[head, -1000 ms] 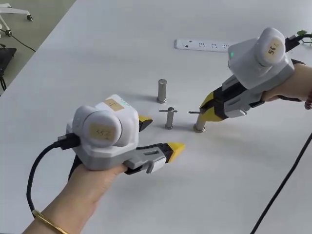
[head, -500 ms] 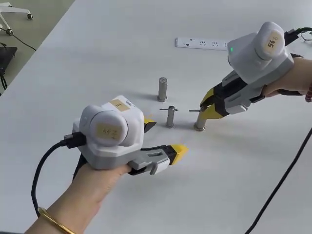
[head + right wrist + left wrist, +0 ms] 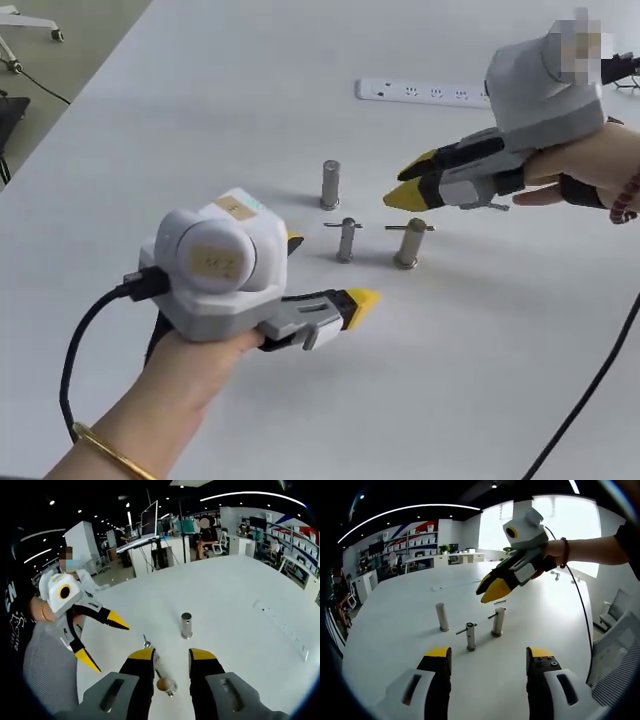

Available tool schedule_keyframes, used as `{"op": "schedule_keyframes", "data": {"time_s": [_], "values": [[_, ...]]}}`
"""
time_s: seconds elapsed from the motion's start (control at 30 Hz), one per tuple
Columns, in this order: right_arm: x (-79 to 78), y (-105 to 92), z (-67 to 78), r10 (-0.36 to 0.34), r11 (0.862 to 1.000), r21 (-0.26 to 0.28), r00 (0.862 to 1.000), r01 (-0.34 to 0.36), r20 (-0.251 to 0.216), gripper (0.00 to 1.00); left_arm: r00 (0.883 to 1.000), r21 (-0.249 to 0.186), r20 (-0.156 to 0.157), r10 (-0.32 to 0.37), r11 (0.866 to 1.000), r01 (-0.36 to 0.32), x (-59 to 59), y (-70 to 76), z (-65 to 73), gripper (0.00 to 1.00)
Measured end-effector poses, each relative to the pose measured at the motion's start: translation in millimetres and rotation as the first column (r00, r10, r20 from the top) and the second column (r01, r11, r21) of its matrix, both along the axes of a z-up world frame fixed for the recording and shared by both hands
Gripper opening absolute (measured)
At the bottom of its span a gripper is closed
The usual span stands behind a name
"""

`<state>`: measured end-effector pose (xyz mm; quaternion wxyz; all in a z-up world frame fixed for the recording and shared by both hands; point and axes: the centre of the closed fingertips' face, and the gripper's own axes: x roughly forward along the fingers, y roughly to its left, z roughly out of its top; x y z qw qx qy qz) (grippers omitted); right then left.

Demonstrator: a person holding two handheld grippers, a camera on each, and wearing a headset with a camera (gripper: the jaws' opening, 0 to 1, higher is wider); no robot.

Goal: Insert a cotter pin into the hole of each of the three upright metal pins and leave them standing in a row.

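Note:
Three upright metal pins stand on the white table. The far pin (image 3: 331,185) (image 3: 442,617) (image 3: 186,625) is bare. The middle pin (image 3: 345,240) (image 3: 470,636) carries a cotter pin across its top. So does the right pin (image 3: 408,243) (image 3: 498,622) (image 3: 165,684). My right gripper (image 3: 408,178) (image 3: 172,655) hovers open above the right pin, nothing between its jaws; it also appears as the right gripper (image 3: 495,587) in the left gripper view. My left gripper (image 3: 328,272) (image 3: 489,655) stands open and empty, just short of the middle pin.
A white power strip (image 3: 420,92) (image 3: 285,625) lies at the far side of the table. A black cable (image 3: 590,370) runs along the right. Desks, shelves and people fill the room behind. Bare table (image 3: 450,380) lies in front of the pins.
My right gripper has let go of the cotter pin, which stays in the right pin, and has risen up and back. The left gripper has barely moved.

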<state>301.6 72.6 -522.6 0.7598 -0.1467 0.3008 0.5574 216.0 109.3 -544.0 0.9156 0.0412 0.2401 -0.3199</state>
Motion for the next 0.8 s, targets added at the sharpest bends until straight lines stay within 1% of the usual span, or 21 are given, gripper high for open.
{"op": "schedule_keyframes", "data": {"time_s": [0.03,0.1,0.13,0.2,0.27,0.33,0.4,0.47,0.53,0.57,0.6,0.67,0.77,0.8], "values": [[0.3,2.4,-1.4,0.003,1.000,0.000,1.000,-0.003,0.002,0.22,1.000,-0.001,0.003,0.003,1.000,-0.003,0.5,0.5,0.6,0.60],[4.2,7.1,-5.7,-0.027,1.000,0.000,1.000,0.027,-0.001,0.22,1.000,-0.003,0.006,0.011,1.000,-0.011,1.5,2.1,1.6,0.61],[6.5,10.3,-8.0,-0.037,0.999,0.001,0.999,0.037,0.006,0.22,1.000,-0.004,0.008,0.018,1.000,-0.018,2.5,3.7,2.3,0.61],[11.4,15.9,-9.4,-0.074,0.997,0.024,0.997,0.074,0.010,0.22,0.999,-0.006,0.013,0.029,1.000,-0.029,4.2,6.2,3.4,0.62],[15.5,20.0,-13.3,-0.120,0.992,0.028,0.993,0.121,-0.021,0.22,0.999,-0.008,0.015,0.040,0.999,-0.039,5.1,8.7,4.4,0.62],[21.9,23.9,-16.8,-0.158,0.987,0.038,0.987,0.159,-0.024,0.22,0.999,-0.009,0.017,0.048,0.999,-0.047,5.8,10.5,5.0,0.61],[25.4,28.0,-20.3,-0.189,0.981,0.036,0.981,0.191,-0.037,0.22,0.998,-0.003,0.021,0.051,0.999,-0.051,6.4,11.7,4.9,0.61],[28.5,33.4,-19.6,-0.206,0.977,0.053,0.978,0.207,-0.031,0.22,0.999,0.003,0.017,0.050,0.999,-0.050,5.8,11.9,3.9,0.61],[32.1,41.0,-17.5,-0.222,0.972,0.077,0.975,0.222,-0.015,0.23,0.999,0.002,0.018,0.049,0.999,-0.049,5.7,11.3,4.7,0.61],[34.3,45.0,-17.4,-0.223,0.972,0.081,0.975,0.222,0.006,0.25,0.999,0.002,0.020,0.050,0.999,-0.050,5.7,11.1,5.3,0.61],[34.5,47.4,-17.6,-0.218,0.973,0.083,0.976,0.217,0.010,0.26,0.998,0.003,0.022,0.050,0.999,-0.050,5.9,11.0,5.5,0.61],[37.5,52.1,-22.0,-0.221,0.972,0.082,0.975,0.220,0.004,0.25,0.998,0.003,0.022,0.051,0.999,-0.051,6.1,11.1,5.4,0.61],[38.8,57.0,-22.9,-0.230,0.969,0.088,0.973,0.229,0.003,0.24,0.998,0.001,0.025,0.054,0.999,-0.054,6.9,11.3,6.1,0.61],[41.5,58.7,-25.4,-0.237,0.967,0.093,0.972,0.235,0.003,0.24,0.998,0.000,0.026,0.056,0.998,-0.056,7.2,11.5,6.4,0.61]]}}
